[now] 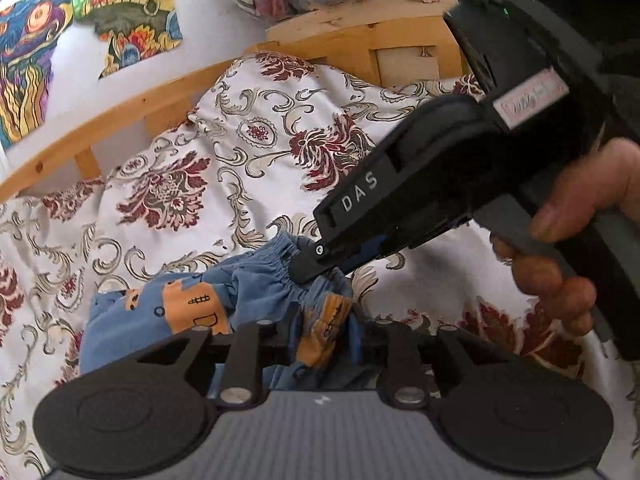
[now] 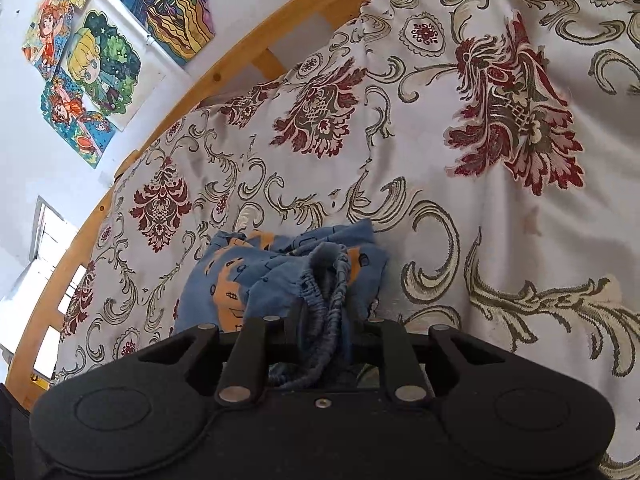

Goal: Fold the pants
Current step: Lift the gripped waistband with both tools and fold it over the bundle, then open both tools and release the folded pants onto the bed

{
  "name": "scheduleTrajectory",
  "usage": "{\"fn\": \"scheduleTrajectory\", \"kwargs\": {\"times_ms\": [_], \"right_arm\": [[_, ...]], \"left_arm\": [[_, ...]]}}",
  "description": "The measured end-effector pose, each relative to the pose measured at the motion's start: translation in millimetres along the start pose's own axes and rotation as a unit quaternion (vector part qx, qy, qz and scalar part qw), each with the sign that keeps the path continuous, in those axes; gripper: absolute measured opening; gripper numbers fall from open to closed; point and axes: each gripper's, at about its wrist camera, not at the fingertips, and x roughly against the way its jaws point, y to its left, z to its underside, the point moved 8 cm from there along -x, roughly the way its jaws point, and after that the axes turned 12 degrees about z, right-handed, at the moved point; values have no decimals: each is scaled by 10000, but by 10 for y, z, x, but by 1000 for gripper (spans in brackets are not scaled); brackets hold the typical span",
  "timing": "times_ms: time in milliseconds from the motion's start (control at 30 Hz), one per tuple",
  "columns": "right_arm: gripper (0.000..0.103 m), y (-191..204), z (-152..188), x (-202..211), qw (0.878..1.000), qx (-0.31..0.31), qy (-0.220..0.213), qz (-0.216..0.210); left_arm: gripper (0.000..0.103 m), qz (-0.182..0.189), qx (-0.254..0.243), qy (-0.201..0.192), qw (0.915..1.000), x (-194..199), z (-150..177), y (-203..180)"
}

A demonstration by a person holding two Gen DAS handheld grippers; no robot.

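Left wrist view: the blue printed pants [image 1: 192, 312] lie bunched on the floral bedspread [image 1: 224, 152], well short of its railed far edge, elastic waistband running across between both tools. The right gripper [image 1: 308, 268] is clamped on that waistband from the right. The left gripper [image 1: 320, 344] appears closed on cloth just below it, equally near.

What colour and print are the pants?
Blue with orange patches and dark line drawings on the pants; clearest in the right wrist view.
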Motion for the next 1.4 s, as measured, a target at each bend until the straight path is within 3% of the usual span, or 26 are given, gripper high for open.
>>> {"fn": "scheduleTrajectory", "kwargs": {"times_ms": [200,267,333,433,500,700,800,900,1000,1033,1100,1167,1233,1333,1400], "right_arm": [[34,-45,-5,21,9999,54,-68,106],[45,-74,-7,50,9997,92,-122,188],[67,-98,-11,101,9988,187,-244,383],[83,-104,4,192,9966,323,-450,607],[87,-78,25,237,9935,494,-580,851],[90,240,137,384,9672,1382,-1319,1675],[90,465,234,414,9562,1602,-1590,1862],[91,757,390,307,9400,2187,-1653,2029],[91,842,507,135,9182,2566,-1530,2602],[91,798,554,80,9164,2512,-1392,2787],[91,652,663,29,9257,2157,-1066,2919],[92,538,769,56,9333,1899,-928,2902],[94,492,828,126,9300,1976,-947,2952],[94,558,726,314,9253,1984,-1287,2965],[94,707,564,419,9130,2238,-1743,2931]], "left_arm": [[41,109,455,67,9989,83,-4,84],[47,143,696,68,9975,133,1,137],[56,198,1015,16,9946,222,13,217],[79,182,1588,-188,9870,417,50,422],[95,16,1949,-402,9800,569,90,639],[101,-444,2014,-997,9734,840,59,1385],[102,-175,1828,-1191,9758,766,-31,1612],[103,55,1456,-1009,9842,551,-83,1700],[101,-372,1099,-376,9925,172,11,1856],[101,-494,1072,-203,9928,58,81,1926],[100,-705,1093,74,9915,-119,257,2063],[103,-608,1305,41,9896,-187,397,2151],[103,-501,1648,-44,9850,-155,471,2223],[102,-486,2004,-186,9783,23,493,2310],[102,-588,2087,-348,9756,184,468,2340]]}}
